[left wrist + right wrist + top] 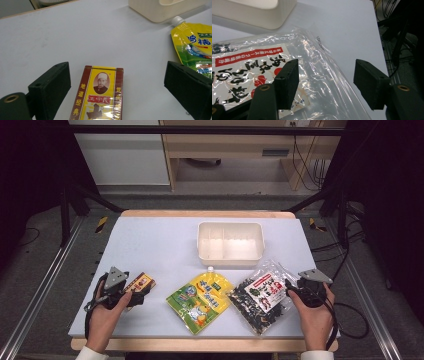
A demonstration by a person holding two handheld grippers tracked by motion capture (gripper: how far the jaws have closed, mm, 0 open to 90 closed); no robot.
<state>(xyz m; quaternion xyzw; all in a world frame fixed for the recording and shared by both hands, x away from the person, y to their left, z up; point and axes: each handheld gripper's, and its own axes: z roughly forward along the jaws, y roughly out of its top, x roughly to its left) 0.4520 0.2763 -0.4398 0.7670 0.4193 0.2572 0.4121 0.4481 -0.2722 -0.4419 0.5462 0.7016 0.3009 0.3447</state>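
Jaws on the left gripper (117, 95) gape wide astride the red-and-yellow spice box (100, 96) at the table's near left, so close squarely on its long sides, while the right gripper (327, 83) hangs open over the clear seaweed bag (257, 75).

Even overhead light falls on the pale blue-white table top (160, 245); surroundings at both frame edges go near black. Shadows are soft and short. Glare streaks the clear crinkled plastic bag (319, 75). The high view appears slightly soft throughout.
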